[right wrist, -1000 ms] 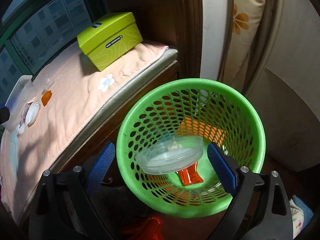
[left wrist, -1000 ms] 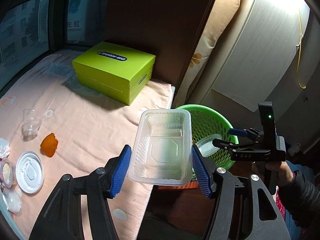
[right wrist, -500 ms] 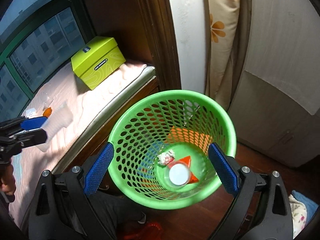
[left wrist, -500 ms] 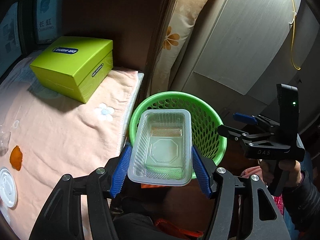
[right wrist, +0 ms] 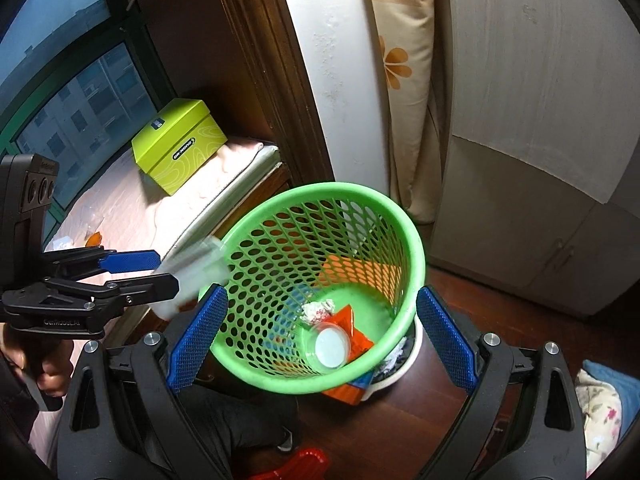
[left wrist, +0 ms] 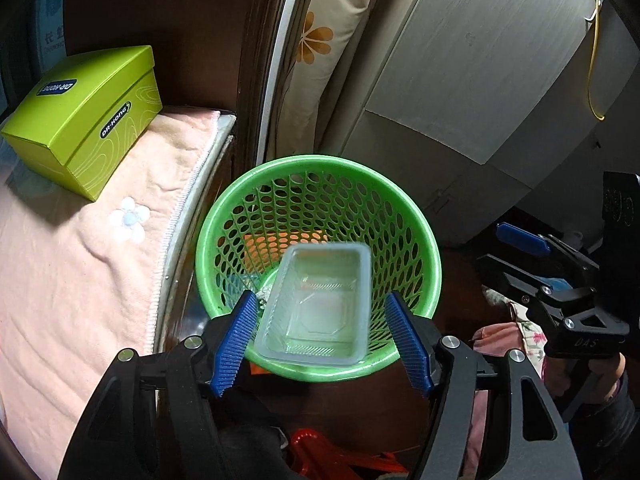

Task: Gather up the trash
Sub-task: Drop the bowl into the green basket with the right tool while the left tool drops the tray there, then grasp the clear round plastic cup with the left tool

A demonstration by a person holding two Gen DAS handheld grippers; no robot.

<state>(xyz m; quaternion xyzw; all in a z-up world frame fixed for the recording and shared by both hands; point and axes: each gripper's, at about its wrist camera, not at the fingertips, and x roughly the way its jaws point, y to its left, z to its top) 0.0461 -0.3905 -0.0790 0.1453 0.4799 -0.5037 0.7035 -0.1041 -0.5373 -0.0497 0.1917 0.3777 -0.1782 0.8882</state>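
- Pink quilted cover [left wrist: 72, 264] lies over the window ledge, left of the basket; a white flower patch is stitched on it.
- Pale wardrobe [right wrist: 540, 120] stands behind the basket, with a flower-print curtain [right wrist: 400, 80] hanging beside it.
- Lime-green box [left wrist: 84, 116] rests on the pink cover at the ledge's far end, well apart from the basket.
- Green mesh basket [left wrist: 424, 248] sits on the dark wood floor, just beside the ledge. Inside, seen from the right wrist: a round clear lid [right wrist: 331, 346], a crumpled white scrap [right wrist: 318, 309] and an orange wrapper [right wrist: 352, 332].
- Left gripper [left wrist: 320, 334] hangs over the near rim of the basket, jaws opening. The blue pads stand clear of the container on both sides; grip released.
- Clear plastic container [left wrist: 320, 304] lies between those pads, above the basket mouth, motion-blurred, open side up.
- Right gripper [right wrist: 320, 334] is over the basket's near side, jaws spread wide, nothing between them.
- Small orange scrap [right wrist: 94, 238] lies far down the pink cover.
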